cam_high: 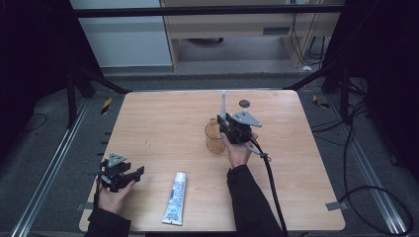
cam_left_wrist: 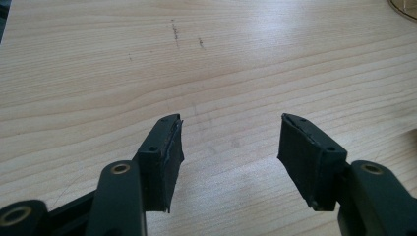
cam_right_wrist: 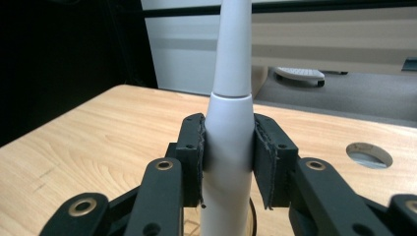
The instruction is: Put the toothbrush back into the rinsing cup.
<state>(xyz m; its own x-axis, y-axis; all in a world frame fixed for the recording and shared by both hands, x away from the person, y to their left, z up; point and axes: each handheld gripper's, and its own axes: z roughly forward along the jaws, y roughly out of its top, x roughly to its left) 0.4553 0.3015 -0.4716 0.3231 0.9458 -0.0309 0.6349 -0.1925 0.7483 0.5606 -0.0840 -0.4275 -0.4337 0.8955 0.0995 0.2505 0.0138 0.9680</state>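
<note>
My right gripper (cam_high: 226, 124) is shut on a white electric toothbrush (cam_right_wrist: 227, 123), held upright with its thin neck (cam_high: 224, 102) pointing up. Its lower end hangs at the mouth of a clear amber cup (cam_high: 214, 137) on the table; whether it touches the cup I cannot tell. In the right gripper view both pads press the toothbrush body from either side. My left gripper (cam_high: 132, 176) rests near the table's front left corner, jaws wide open with bare wood between them (cam_left_wrist: 228, 147). A white and blue toothpaste tube (cam_high: 175, 198) lies flat near the front edge, between the two hands.
The wooden table (cam_high: 163, 123) has a round cable hole (cam_high: 244, 103) near its far edge, just behind the right gripper. A cable (cam_high: 272, 182) trails from the right gripper toward the front. Black frame posts stand beyond the table's far corners.
</note>
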